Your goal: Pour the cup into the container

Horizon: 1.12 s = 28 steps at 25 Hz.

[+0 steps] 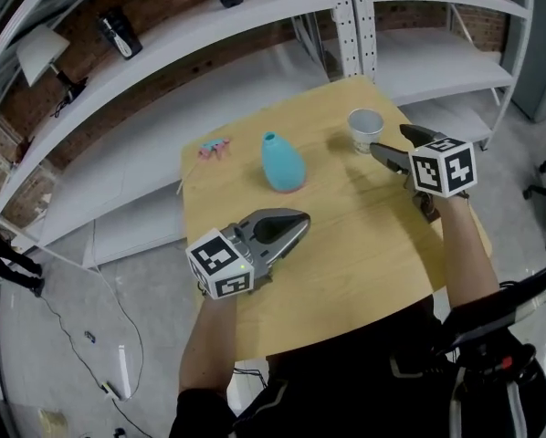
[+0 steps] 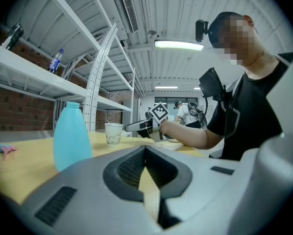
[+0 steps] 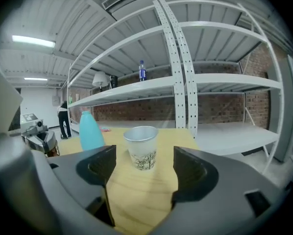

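Cup (image 3: 142, 148) — white paper, dark plant print, upright

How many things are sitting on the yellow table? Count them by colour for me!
Blue: 1, the bottle-shaped container
White: 1, the paper cup
Pink: 1, the small pink thing, too small to tell what it is
Total: 3

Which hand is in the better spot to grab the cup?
Right: the right gripper has open jaws facing the cup close ahead; the left gripper is shut and farther away.
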Each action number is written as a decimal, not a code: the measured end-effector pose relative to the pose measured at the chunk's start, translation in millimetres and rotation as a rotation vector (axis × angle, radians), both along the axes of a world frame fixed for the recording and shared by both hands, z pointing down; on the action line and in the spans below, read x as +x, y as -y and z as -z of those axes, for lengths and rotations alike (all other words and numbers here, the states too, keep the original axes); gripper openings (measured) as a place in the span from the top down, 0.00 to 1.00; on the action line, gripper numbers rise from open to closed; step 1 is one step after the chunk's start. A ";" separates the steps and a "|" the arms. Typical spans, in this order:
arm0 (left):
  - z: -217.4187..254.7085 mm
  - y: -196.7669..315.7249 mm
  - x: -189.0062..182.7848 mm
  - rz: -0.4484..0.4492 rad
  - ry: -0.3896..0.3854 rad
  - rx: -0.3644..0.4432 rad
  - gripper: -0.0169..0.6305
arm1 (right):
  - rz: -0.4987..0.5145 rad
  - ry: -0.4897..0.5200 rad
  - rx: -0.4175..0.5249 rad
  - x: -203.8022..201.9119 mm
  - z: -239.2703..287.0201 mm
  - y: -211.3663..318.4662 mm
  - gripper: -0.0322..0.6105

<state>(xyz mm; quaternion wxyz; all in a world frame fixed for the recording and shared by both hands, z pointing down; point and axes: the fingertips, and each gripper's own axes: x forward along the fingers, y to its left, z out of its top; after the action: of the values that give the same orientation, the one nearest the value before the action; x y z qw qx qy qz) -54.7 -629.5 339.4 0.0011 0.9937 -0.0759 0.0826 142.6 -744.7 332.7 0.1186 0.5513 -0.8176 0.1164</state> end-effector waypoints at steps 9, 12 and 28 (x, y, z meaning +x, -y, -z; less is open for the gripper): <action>-1.8 11.5 -17.7 0.177 -0.008 -0.013 0.97 | 0.117 -0.041 0.072 -25.6 -6.1 -64.4 0.62; -1.4 -5.5 -31.6 0.244 -0.007 -0.015 0.97 | 0.128 -0.038 0.085 -35.7 -10.2 -84.7 0.84; 6.2 -219.6 -82.0 0.667 -0.165 0.006 0.97 | 0.200 0.049 0.217 -57.3 23.3 -272.8 0.95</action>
<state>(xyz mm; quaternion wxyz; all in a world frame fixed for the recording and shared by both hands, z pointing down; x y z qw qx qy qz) -136.7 -409.9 333.2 0.0310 0.9175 -0.3965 -0.0030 85.3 -471.9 309.4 0.0495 0.4736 -0.8789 0.0283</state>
